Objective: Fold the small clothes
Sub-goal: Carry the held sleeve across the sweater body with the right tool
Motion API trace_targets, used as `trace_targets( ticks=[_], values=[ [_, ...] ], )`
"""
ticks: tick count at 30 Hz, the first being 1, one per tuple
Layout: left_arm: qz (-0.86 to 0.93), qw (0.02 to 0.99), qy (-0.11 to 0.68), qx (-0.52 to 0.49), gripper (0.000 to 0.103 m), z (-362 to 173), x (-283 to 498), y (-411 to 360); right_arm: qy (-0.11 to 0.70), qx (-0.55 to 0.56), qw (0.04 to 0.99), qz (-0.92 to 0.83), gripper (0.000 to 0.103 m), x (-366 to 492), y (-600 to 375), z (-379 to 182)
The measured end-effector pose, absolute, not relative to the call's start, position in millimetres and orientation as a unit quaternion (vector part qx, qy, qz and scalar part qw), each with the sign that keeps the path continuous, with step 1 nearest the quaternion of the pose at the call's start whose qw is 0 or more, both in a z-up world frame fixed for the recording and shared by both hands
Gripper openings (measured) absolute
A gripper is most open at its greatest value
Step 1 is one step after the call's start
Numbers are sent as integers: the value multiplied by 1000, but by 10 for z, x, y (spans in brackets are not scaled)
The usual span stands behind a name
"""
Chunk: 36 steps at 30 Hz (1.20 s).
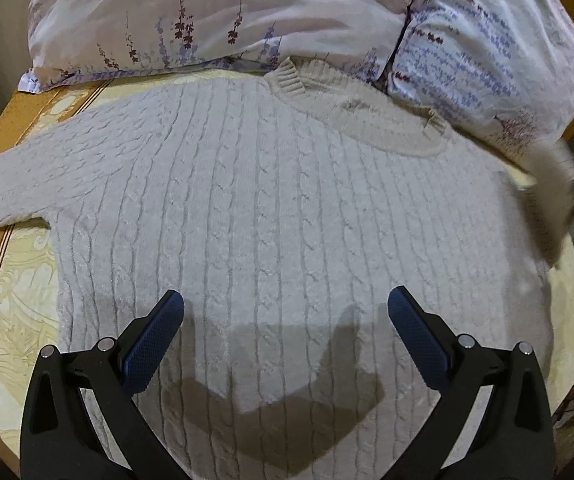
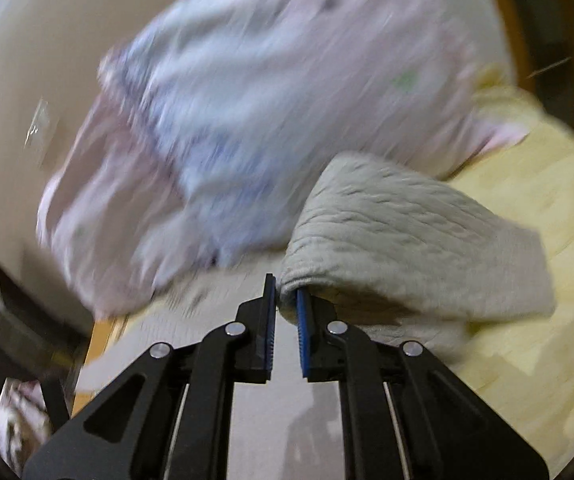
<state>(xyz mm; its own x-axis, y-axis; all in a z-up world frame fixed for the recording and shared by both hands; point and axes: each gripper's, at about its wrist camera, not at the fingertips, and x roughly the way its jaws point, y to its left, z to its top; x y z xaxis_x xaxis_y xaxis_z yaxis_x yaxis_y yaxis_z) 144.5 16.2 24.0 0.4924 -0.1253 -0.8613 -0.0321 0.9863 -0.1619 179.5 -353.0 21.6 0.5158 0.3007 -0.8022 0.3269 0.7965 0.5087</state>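
A cream cable-knit sweater (image 1: pixel 279 200) lies flat on the bed, collar toward the pillows, its left sleeve (image 1: pixel 27 184) spread out to the side. My left gripper (image 1: pixel 285 300) hovers over the sweater's lower body, jaws wide apart with nothing between them. My right gripper (image 2: pixel 286 290) is shut on the cuff edge of the other sleeve (image 2: pixel 407 240), which hangs lifted and folded over beside the fingers. In the left wrist view that raised sleeve (image 1: pixel 555 184) is a blur at the right edge.
Two floral pillows (image 1: pixel 207 20) (image 1: pixel 487 40) lie against the head of the bed, just behind the collar. A yellow patterned bedspread (image 1: pixel 19 280) (image 2: pixel 547 320) lies under the sweater. The bed's edge runs along the left.
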Motion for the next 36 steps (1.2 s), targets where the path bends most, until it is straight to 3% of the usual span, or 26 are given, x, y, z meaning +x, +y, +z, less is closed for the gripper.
trace_targets(
  ticks=[2, 5, 11, 16, 19, 22, 24, 32, 35, 36],
  values=[
    [-29, 864, 497, -78, 102, 260, 1419, 163, 527, 310, 791, 6, 10, 1775, -3307, 17],
    [-32, 867, 492, -70, 102, 274, 1383, 144, 562, 309, 767, 6, 23, 1655, -3162, -192],
    [-66, 870, 481, -84, 102, 324, 1407, 103, 532, 363, 764, -34, 45, 1477, -3432, -70],
    [-101, 873, 465, -110, 102, 448, 1518, -35, 510, 415, 745, -111, 45, 1448, -3870, -120],
    [-111, 873, 462, -111, 102, 502, 1614, -159, 497, 427, 740, -154, 38, 1452, -4079, -176],
    [-124, 864, 472, -122, 102, 517, 1704, -237, 496, 408, 747, -173, 14, 1522, -4130, -174],
    [-132, 861, 473, -136, 102, 533, 1749, -237, 488, 377, 770, -162, 8, 1569, -4062, -44],
    [-144, 844, 446, -260, 102, 572, 1818, 281, 492, 237, 837, 39, 8, 2045, -2865, 395],
    [-150, 830, 437, -313, 102, 525, 1849, 503, 563, 173, 795, 143, 20, 2070, -2276, 118],
    [-147, 828, 435, -322, 102, 504, 1852, 559, 591, 156, 773, 169, 29, 2016, -2115, -6]
  ],
)
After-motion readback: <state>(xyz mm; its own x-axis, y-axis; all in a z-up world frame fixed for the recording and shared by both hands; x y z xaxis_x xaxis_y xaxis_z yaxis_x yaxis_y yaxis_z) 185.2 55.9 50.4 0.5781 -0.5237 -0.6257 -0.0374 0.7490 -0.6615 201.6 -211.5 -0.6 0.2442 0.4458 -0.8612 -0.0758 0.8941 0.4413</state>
